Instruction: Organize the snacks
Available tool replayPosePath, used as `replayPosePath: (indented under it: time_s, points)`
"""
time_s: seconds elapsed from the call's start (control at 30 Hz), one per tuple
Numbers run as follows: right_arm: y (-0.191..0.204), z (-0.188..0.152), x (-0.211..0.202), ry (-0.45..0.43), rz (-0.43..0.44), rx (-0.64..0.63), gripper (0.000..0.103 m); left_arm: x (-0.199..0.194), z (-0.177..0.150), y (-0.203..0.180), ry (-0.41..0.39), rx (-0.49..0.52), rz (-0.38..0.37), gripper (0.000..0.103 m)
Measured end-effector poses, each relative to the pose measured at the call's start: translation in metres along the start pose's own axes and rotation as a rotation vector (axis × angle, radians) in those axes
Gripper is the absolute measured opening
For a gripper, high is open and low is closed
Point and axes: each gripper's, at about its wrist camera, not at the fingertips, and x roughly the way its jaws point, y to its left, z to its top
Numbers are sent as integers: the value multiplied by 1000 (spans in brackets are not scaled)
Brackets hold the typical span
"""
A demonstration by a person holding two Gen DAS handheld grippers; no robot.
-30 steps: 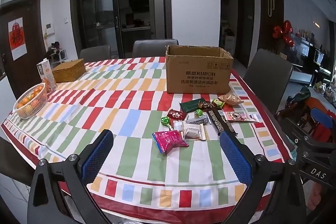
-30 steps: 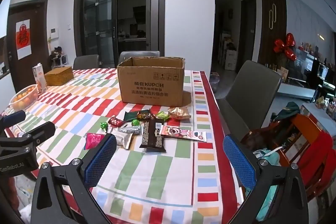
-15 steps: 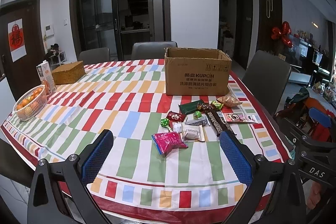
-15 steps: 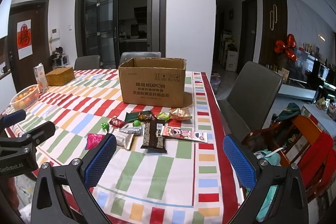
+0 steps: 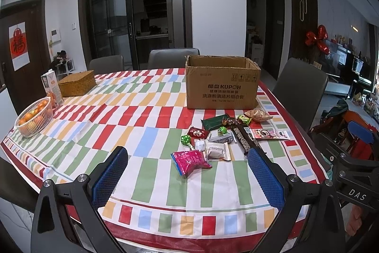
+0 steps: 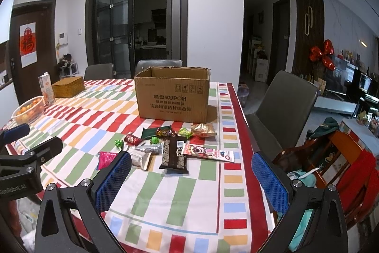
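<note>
Hovering above the near edge of the table (image 5: 78, 134), the left gripper (image 5: 187, 178) fills the bottom of its own view with both blue-padded fingers (image 5: 110, 173) spread wide and nothing between them. The right gripper (image 6: 190, 178) sits low in its view in the same pose, fingers parted and empty, its right finger hanging past the table's right edge. In the right wrist view the left gripper's black body shows at the lower left, marked "GenRobot.AI"; in the left wrist view the right gripper's body shows at the lower right, marked "DAS".

The snacks (image 5: 225, 136) lie in a loose cluster at the centre right of the striped tablecloth, just in front of the cardboard box (image 5: 221, 82), which stands open-topped in the middle of both views. The box front reads "KUPOH" above lines of Chinese characters. Nearest the left gripper lies a pink packet (image 5: 190, 161), with a white wrapper (image 5: 216, 151) beside it; a long dark bar (image 6: 174, 154) carries a barcode label. A pink-and-white strip packet (image 6: 208, 152) lies to its right.

At the upper left a carton (image 5: 51, 88) stands beside a woven box (image 5: 77, 85) and a white basket (image 5: 34, 119) of orange fruit. A red character hangs on the door (image 5: 20, 46).
</note>
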Motion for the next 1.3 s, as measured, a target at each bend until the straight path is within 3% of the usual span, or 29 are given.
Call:
replayPosePath:
  time_s: [1.3]
  points:
    - [3, 4, -5, -2, 4, 0, 103, -2, 4, -1, -8, 1, -4, 103]
